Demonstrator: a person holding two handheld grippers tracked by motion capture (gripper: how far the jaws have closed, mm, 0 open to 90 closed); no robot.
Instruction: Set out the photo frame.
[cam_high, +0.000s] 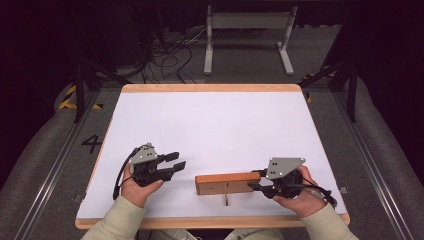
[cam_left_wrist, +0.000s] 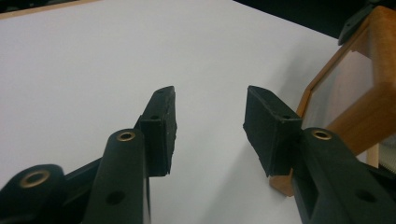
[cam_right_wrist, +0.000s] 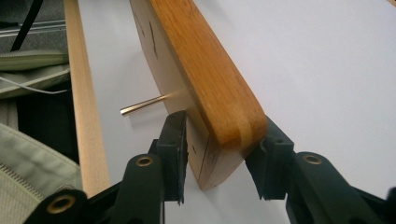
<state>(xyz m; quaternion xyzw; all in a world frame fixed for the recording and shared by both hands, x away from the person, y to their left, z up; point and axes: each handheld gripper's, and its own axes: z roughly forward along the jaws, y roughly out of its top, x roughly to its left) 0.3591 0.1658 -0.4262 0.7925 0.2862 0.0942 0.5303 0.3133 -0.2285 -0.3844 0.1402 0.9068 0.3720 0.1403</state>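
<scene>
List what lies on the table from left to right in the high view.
Left tool → wooden frame standing on its edge → right tool, its jaws either side of the frame's right end.

One wooden box (cam_high: 227, 183), two grippers, left gripper (cam_high: 176, 160), right gripper (cam_high: 257, 180), one table (cam_high: 210, 120)

Wooden frame (cam_high: 227, 183) stands on table (cam_high: 210, 120) nr front edge, right of centre. Left gripper (cam_high: 176, 162) just left of it, apart; right gripper (cam_high: 257, 180) at its right end, jaws either side.
</scene>
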